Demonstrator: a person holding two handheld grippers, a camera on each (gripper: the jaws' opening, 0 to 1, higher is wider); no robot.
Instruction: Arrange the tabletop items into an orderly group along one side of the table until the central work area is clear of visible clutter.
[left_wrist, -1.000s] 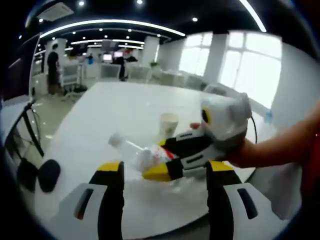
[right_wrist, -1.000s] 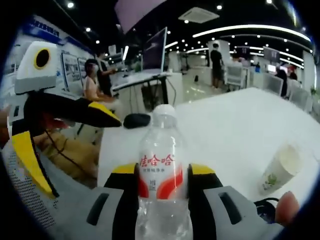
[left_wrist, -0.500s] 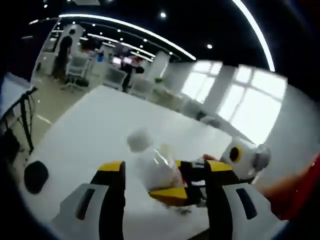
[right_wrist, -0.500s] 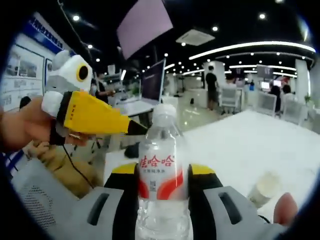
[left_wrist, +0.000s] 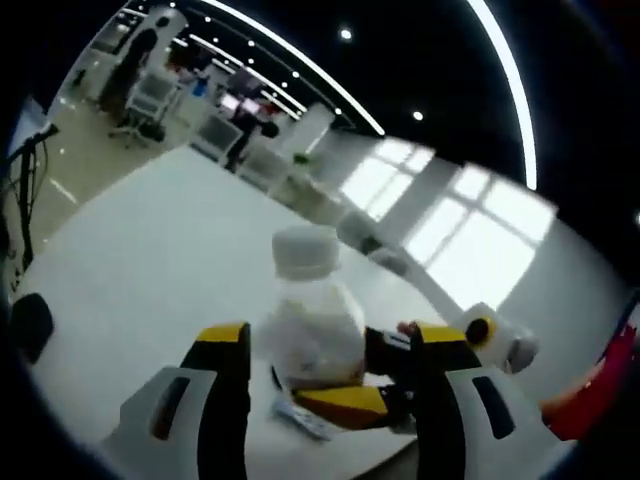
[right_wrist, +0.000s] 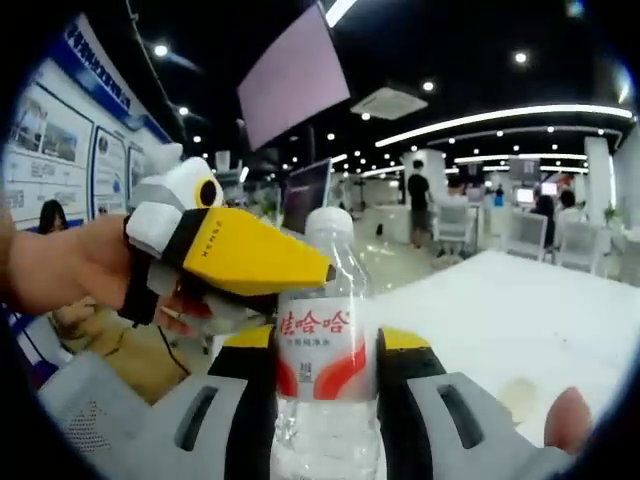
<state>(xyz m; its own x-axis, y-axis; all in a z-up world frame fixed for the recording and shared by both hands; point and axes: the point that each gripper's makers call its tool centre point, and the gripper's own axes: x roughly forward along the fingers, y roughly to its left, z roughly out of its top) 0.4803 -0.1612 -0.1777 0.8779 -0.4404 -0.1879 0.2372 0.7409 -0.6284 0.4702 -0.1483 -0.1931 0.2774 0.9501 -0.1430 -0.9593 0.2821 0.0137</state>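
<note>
While the right hand-held gripper (right_wrist: 325, 385) looks ahead, its two jaws pinch a clear water bottle (right_wrist: 325, 350) from both sides. The bottle stands up straight between them. It has a white cap and a red and white label.

From the left side of the right gripper view, the left hand-held gripper (right_wrist: 300, 270) comes in, held by a hand (right_wrist: 75, 270). Its yellow jaw tip is right by the bottle's neck, maybe touching it.

Seen from the left gripper view, the water bottle (left_wrist: 308, 325) sits between the left hand-held gripper's (left_wrist: 325, 385) two jaws, which are spread wide apart. The jaws do not seem to press it. The right hand-held gripper (left_wrist: 400, 375) shows low behind the bottle, with its yellow jaw under it.

Beyond the bottle lies the white tabletop (left_wrist: 150, 250). A paper cup (right_wrist: 525, 395) shows blurry on the tabletop (right_wrist: 520, 310) in the right gripper view. A fingertip (right_wrist: 568, 415) peeks in at the bottom right.
</note>
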